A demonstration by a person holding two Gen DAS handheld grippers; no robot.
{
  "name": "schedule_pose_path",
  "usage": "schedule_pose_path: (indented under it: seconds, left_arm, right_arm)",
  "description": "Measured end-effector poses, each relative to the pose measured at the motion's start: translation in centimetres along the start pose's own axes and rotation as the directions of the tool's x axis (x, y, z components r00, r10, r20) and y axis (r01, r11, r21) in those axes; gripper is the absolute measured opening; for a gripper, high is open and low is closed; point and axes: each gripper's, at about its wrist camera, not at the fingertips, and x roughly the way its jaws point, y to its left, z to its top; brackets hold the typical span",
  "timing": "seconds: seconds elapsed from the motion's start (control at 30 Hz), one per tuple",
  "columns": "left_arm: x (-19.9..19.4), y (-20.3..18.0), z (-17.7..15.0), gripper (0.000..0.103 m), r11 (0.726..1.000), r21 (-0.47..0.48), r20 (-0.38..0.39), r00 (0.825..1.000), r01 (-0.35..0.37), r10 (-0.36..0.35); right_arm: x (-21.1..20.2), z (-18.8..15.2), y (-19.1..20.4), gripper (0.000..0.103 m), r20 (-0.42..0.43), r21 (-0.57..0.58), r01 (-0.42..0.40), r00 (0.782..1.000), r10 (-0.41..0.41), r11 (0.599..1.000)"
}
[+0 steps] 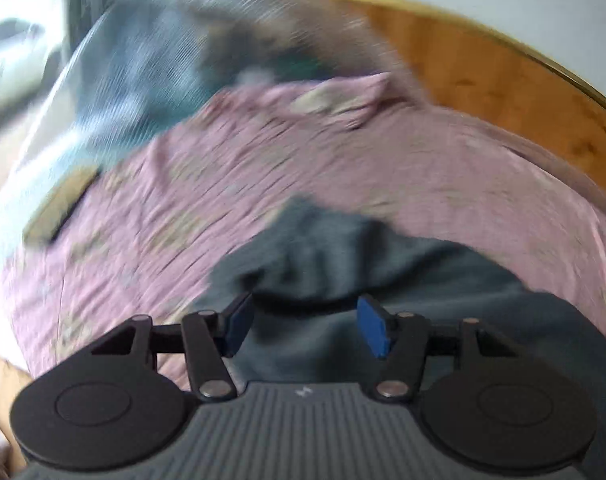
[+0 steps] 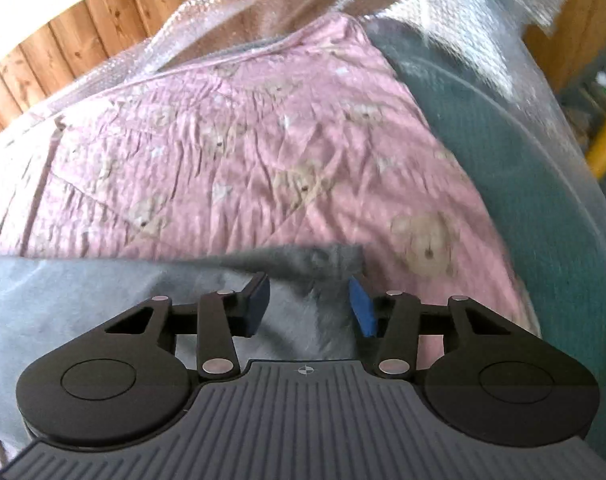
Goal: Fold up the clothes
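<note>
Both the left tongs (image 1: 305, 326) and right tongs (image 2: 309, 306) stand wide apart, gripping nothing, over a grey garment (image 2: 83, 292) on the pink bear-print bedspread (image 2: 243, 152), wood-panelled wall (image 2: 75, 36) beyond.

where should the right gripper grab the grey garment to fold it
Grip the grey garment at its far corner, which lies just ahead of the open right gripper. Come in low from the near side, one finger sliding under the edge; the corner lies flat on the pink sheet with free cloth around it.

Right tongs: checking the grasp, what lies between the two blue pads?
In the right wrist view, grey garment cloth fills the gap between the right tongs' open pads, over the pink bear-print sheet.
</note>
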Motion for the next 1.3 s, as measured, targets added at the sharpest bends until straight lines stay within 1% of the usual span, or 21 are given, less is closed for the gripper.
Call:
schedule_pose_path:
  seconds: [0.07, 0.17, 0.27, 0.33, 0.4, 0.5, 0.53, 0.57, 0.6, 0.63, 0.7, 0.73, 0.83, 0.9, 0.97, 1.0, 1.03, 1.07, 1.1, 1.2, 1.3]
  left_arm:
    - [-1.3, -3.3, -0.6, 0.058, 0.999, 0.049, 0.011, 1.0, -0.005, 0.004]
    - [-2.9, -6.4, -2.3, 0.058, 0.998, 0.066, -0.001, 1.0, -0.009, 0.01]
    - [-3.3, -8.1, -3.8, 0.058, 0.999, 0.017, -0.04, 0.998, 0.039, -0.038]
    - [-3.3, -9.3, -4.9, 0.058, 0.996, -0.023, -0.078, 0.993, 0.091, -0.092]
    - [-1.6, -11.6, -6.6, 0.058, 0.981, -0.049, -0.152, 0.97, 0.185, -0.191]
    - [1.7, -15.7, -9.3, 0.057, 0.96, -0.058, -0.275, 0.92, 0.275, -0.28]
    - [2.8, -17.1, -10.2, 0.057, 0.95, -0.064, -0.315, 0.898, 0.304, -0.308]
    - [3.1, -17.8, -10.8, 0.055, 0.949, -0.053, -0.328, 0.892, 0.31, -0.31]
    - [3.1, -18.0, -11.1, 0.055, 0.952, -0.036, -0.331, 0.895, 0.305, -0.299]
    - [3.2, -18.3, -11.4, 0.056, 0.954, -0.018, -0.333, 0.898, 0.3, -0.288]
    - [3.2, -18.9, -12.1, 0.059, 0.957, 0.018, -0.338, 0.903, 0.29, -0.267]
    - [3.2, -19.2, -12.4, 0.059, 0.958, 0.035, -0.339, 0.905, 0.285, -0.256]
    - [3.2, -20.0, -13.4, 0.059, 0.959, 0.089, -0.343, 0.912, 0.269, -0.224]
    - [3.1, -20.3, -13.9, 0.059, 0.958, 0.119, -0.345, 0.916, 0.261, -0.207]
    - [2.7, -20.0, -13.6, 0.059, 0.956, 0.126, -0.346, 0.915, 0.265, -0.208]
    - [2.5, -19.8, -13.6, 0.059, 0.956, 0.121, -0.346, 0.914, 0.268, -0.213]
    - [2.4, -19.7, -13.6, 0.06, 0.956, 0.107, -0.344, 0.913, 0.273, -0.222]
    - [2.4, -19.6, -13.7, 0.06, 0.957, 0.088, -0.339, 0.911, 0.277, -0.233]
    - [2.4, -19.4, -13.8, 0.06, 0.957, 0.07, -0.335, 0.91, 0.282, -0.244]
    - [2.6, -18.9, -14.0, 0.06, 0.955, 0.016, -0.322, 0.906, 0.295, -0.274]
    - [2.9, -18.5, -14.0, 0.061, 0.952, -0.009, -0.315, 0.903, 0.307, -0.294]
  right_arm:
    - [0.9, -0.1, -1.6, 0.053, -0.04, 0.03, -0.08, 0.996, 0.081, 0.996]
    - [2.2, -0.7, -3.4, 0.047, -0.154, 0.057, -0.197, 0.967, 0.204, 0.979]
    - [1.5, -0.8, -4.6, 0.048, -0.193, 0.095, -0.343, 0.915, 0.355, 0.935]
    - [1.2, -0.9, -4.8, 0.052, -0.2, 0.096, -0.41, 0.885, 0.421, 0.907]
    - [2.4, -1.0, -5.0, 0.062, -0.213, 0.119, -0.452, 0.858, 0.468, 0.884]
    - [5.9, -0.4, -5.3, 0.061, -0.222, 0.175, -0.468, 0.838, 0.498, 0.866]
    - [6.6, -0.1, -5.6, 0.06, -0.195, 0.208, -0.471, 0.839, 0.508, 0.858]
    - [7.4, 0.2, -5.8, 0.05, -0.167, 0.24, -0.473, 0.84, 0.516, 0.848]
    - [7.7, 0.5, -6.3, 0.02, -0.125, 0.266, -0.465, 0.852, 0.508, 0.845]
    - [7.6, 0.6, -6.7, 0.001, -0.089, 0.266, -0.431, 0.879, 0.468, 0.862]
    - [7.3, 0.4, -7.2, 0.0, -0.052, 0.226, -0.335, 0.934, 0.354, 0.915]
    - [7.2, 0.2, -7.2, 0.0, -0.047, 0.199, -0.299, 0.948, 0.314, 0.933]
    - [6.4, -0.7, -6.0, 0.0, -0.014, 0.035, -0.241, 0.97, 0.241, 0.97]
    - [5.4, -0.8, -5.5, 0.0, 0.039, -0.001, -0.225, 0.974, 0.224, 0.974]
    - [4.3, -0.6, -6.5, 0.021, 0.034, 0.031, -0.275, 0.961, 0.274, 0.961]
    - [3.3, -0.5, -7.0, 0.04, 0.042, 0.038, -0.26, 0.965, 0.258, 0.965]
    - [1.8, -0.6, -7.4, 0.047, 0.069, 0.026, -0.193, 0.979, 0.191, 0.981]
    - [0.4, -0.7, -7.8, 0.047, 0.097, 0.016, -0.125, 0.988, 0.122, 0.992]
    - [-0.8, -0.9, -7.7, 0.047, 0.118, -0.007, -0.099, 0.988, 0.099, 0.995]
    - [-3.1, -1.7, -6.1, 0.045, 0.141, -0.123, -0.163, 0.974, 0.18, 0.979]
    - [-2.5, -3.7, -2.2, 0.04, 0.028, -0.305, -0.267, 0.957, 0.289, 0.914]
